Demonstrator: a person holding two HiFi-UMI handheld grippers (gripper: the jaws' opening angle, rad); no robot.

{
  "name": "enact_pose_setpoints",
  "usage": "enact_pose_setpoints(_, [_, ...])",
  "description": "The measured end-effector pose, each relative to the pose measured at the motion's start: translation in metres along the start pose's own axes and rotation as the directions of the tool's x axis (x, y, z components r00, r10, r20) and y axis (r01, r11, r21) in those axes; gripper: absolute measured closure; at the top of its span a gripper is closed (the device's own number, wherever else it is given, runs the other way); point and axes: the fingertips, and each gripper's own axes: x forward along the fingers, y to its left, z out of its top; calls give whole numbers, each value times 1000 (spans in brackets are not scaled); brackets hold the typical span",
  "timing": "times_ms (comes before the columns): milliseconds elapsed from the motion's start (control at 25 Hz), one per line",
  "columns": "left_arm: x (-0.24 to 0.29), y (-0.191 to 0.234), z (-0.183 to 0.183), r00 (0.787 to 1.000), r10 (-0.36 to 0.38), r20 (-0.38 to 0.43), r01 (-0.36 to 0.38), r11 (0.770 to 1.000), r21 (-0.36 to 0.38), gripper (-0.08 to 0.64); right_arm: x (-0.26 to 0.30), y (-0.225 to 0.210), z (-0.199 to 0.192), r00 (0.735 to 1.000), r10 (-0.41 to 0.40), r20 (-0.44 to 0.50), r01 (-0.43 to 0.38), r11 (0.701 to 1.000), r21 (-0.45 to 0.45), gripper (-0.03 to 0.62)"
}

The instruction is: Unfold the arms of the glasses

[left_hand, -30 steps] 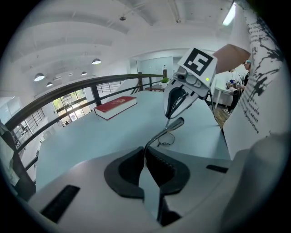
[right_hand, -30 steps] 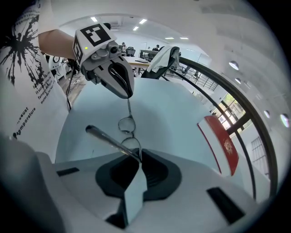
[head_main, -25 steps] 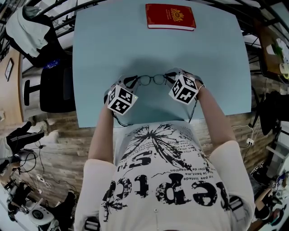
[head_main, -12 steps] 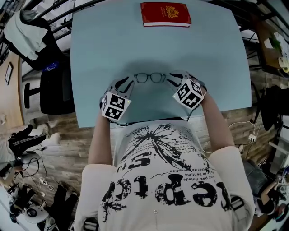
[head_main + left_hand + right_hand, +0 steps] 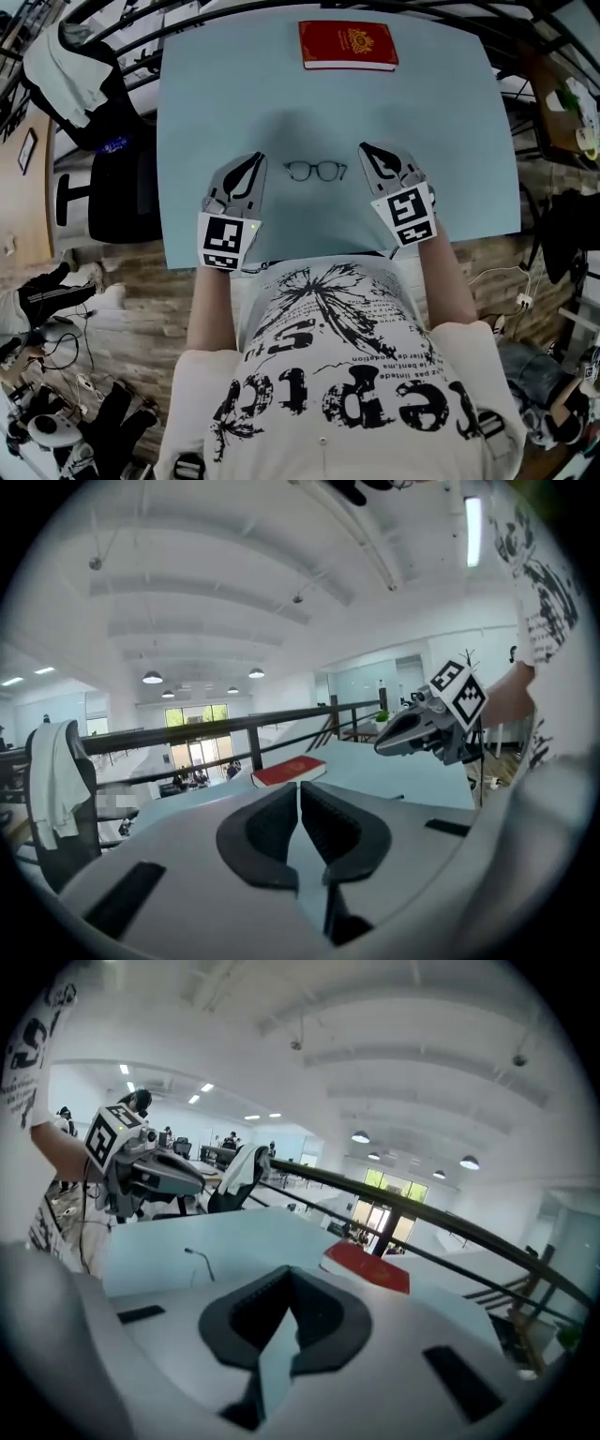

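Observation:
The black-framed glasses (image 5: 315,171) lie on the light blue table (image 5: 234,84), lenses facing away from me. My left gripper (image 5: 255,158) hovers just left of them and my right gripper (image 5: 364,149) just right, both off the frame and above the table. In the left gripper view the left gripper (image 5: 298,787) is shut with nothing between its pads, and the right gripper (image 5: 419,731) shows at the right. The right gripper (image 5: 289,1279) is likewise shut and empty. A thin dark arm of the glasses (image 5: 199,1263) sticks up beyond it.
A red book (image 5: 348,45) lies at the table's far edge, also seen as the red book (image 5: 289,772) and the red book (image 5: 367,1267). A black chair (image 5: 117,183) with a jacket (image 5: 66,66) stands left of the table. A dark railing (image 5: 422,1208) runs behind.
Both grippers have lifted up and away from the ends of the glasses, which stay on the table. The hands now sit higher and closer to me.

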Motion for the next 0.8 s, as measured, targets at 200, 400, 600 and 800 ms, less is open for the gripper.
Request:
enact_pose_setpoints(200, [-16, 11, 53, 987, 57, 148, -57, 998, -7, 538, -16, -6, 47, 980, -90, 175, 76, 994, 84, 581])
enact_pose_setpoints(400, [-26, 14, 87, 966, 81, 246, -76, 997, -29, 539, -27, -10, 82, 949, -130, 288, 106, 990, 97, 583])
enact_pose_setpoints(600, [-31, 17, 93, 958, 75, 276, -67, 997, -37, 541, -31, -10, 95, 935, -144, 323, 114, 988, 107, 583])
enact_pose_setpoints(800, [-29, 23, 90, 960, 104, 261, -96, 995, -40, 541, -28, -10, 98, 936, -144, 320, 119, 988, 97, 583])
